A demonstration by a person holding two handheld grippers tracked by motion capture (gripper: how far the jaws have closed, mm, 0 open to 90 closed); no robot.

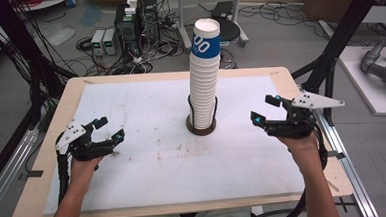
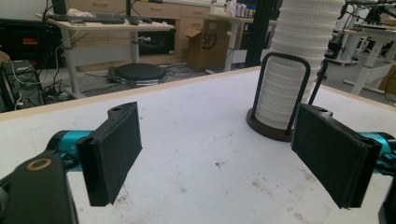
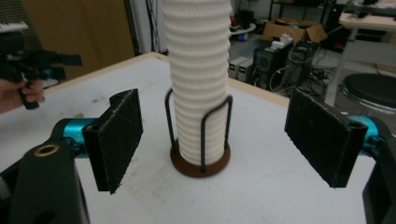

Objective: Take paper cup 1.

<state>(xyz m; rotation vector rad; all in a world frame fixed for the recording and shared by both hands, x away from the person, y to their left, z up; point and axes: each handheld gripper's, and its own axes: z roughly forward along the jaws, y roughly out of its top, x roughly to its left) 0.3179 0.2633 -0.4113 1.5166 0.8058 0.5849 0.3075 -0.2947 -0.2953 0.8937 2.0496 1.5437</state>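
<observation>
Cups (image 1: 204,83), stacked tall, stand upright in a wire holder (image 1: 201,122) mid-surface (image 1: 135,191) (top cup carries a blue band). Your left gripper (image 1: 103,130) sits left of the stack, jaws released, nothing between them. Your right gripper (image 1: 266,108) faces the stack from the right, jaws likewise spread and empty.

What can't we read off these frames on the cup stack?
- Top of the cup stack: cut off by the upper edge in both gripper views.
- Print on the top cup: high view, partly wrapped round the far side and too small to read.
- Cup count: high view, rims too fine to separate.
- Back of the holder: hidden behind the stack.
</observation>
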